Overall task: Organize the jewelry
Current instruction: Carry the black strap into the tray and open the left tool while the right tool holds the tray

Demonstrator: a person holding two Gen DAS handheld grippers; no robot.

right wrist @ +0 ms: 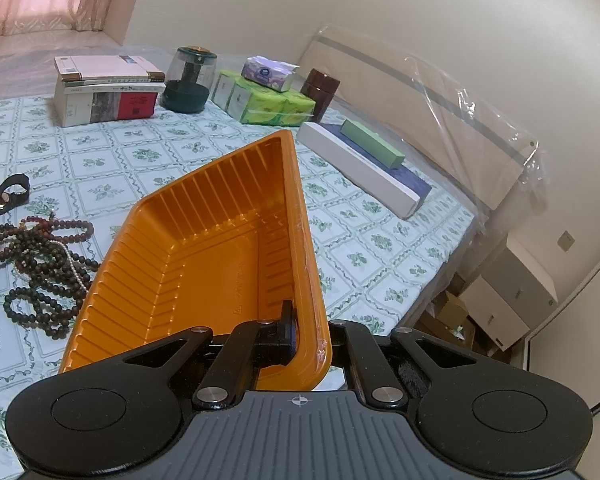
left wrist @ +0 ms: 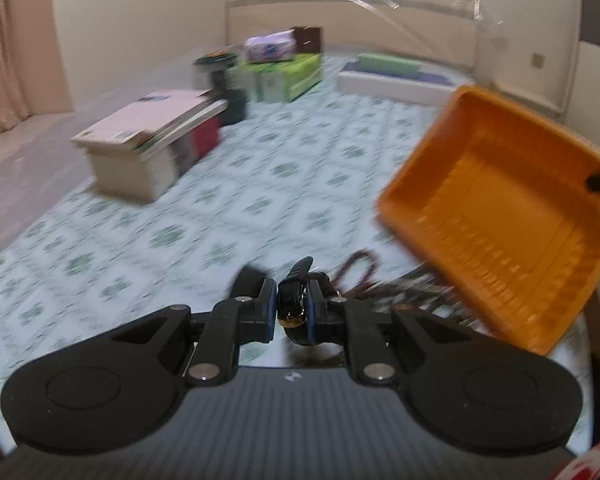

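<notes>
Above the bedsheet (left wrist: 140, 240), left tool (left wrist: 293, 308) down-tilted, gripping a black watch (left wrist: 294, 304).

The tray (right wrist: 204, 248) is raised clear of the bed (right wrist: 340, 224), tilted, its near wall pinched between the jaws of the right tool (right wrist: 300, 340). Left of the tray, the bead strands (right wrist: 40, 264) lie heaped on the bed. In the left wrist view the watch (left wrist: 294, 308) sits between the jaws of the left tool (left wrist: 292, 312), with the tray to its right and higher. Toward the headboard (right wrist: 420, 92) a row stands on the bed: the stack of books (right wrist: 104, 92) leftmost, then the jar (right wrist: 188, 80), then the tissue packs (right wrist: 264, 104) (one more pack lying on top), and rightmost the flat boxes (right wrist: 364, 172).
</notes>
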